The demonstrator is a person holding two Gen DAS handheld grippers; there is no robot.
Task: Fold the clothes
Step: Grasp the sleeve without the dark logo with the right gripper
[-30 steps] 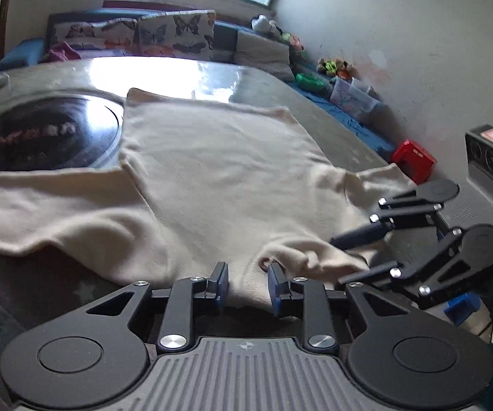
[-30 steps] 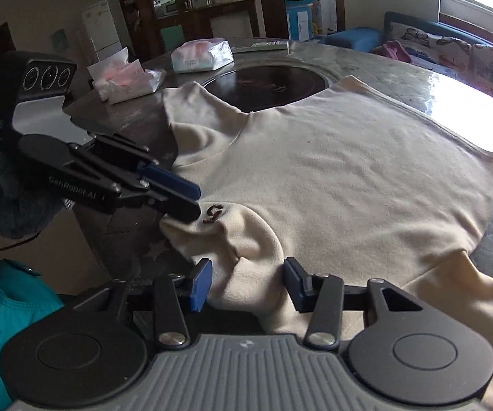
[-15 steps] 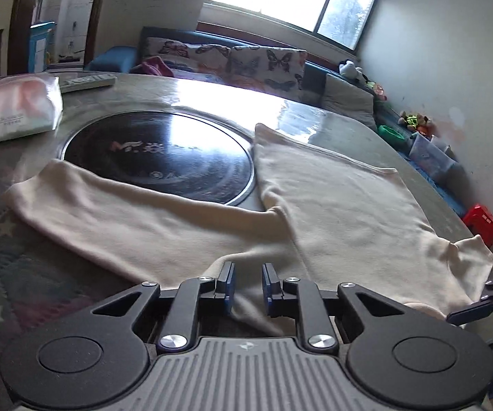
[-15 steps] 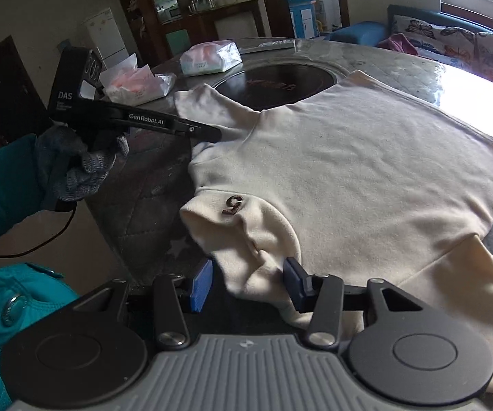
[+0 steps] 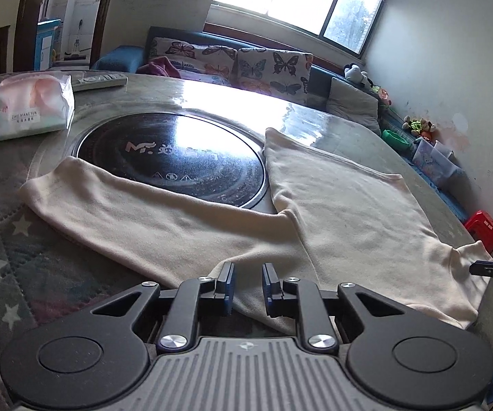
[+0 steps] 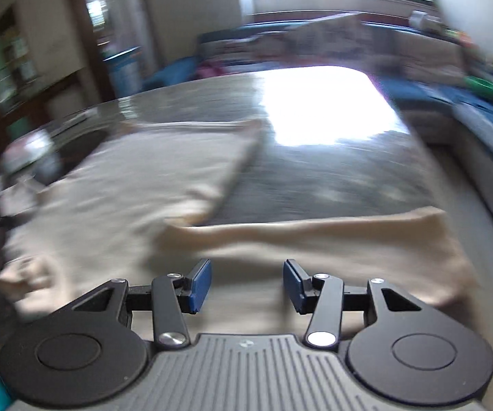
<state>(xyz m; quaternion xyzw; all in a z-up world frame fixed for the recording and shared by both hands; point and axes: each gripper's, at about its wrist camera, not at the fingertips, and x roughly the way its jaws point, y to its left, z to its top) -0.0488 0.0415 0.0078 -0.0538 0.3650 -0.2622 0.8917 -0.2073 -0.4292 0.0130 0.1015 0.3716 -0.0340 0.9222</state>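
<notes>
Cream sweater [image 5: 349, 212] spread flat on table [image 5: 315, 116], body just right of hob [image 5: 171, 157] in left wrist view. One sleeve [image 5: 143, 219] stretched along near rim of hob, its cuff past the hob's left side; hem at the far side, level with the hob's far edge.

Soft, light, limp knit – no stiffness, so likely to sag and drag wherever not carried. Some friction on the quilted cover near the hob's left; probably slides more easily on the glossy part behind the hob. Not fragile. Best taken at shoulder seam and at cuff or hem corner, pinching a doubled edge and not a single layer.

Left claw [image 5: 246, 274] low over the shoulder, nearer than the hob – released, jaws narrow apart, cloth seen between them but no fold visibly pinched. Right claw [image 6: 246, 274] released too, jaws wide, nothing between the pads, above the other sleeve [image 6: 315, 239], on the side of the body away from the hob.

Right wrist view smeared throughout: edges of cloth vague, hob barely recognisable. Collar not to be seen clearly in either view. Near edge of shoulder hidden under left claw.
</notes>
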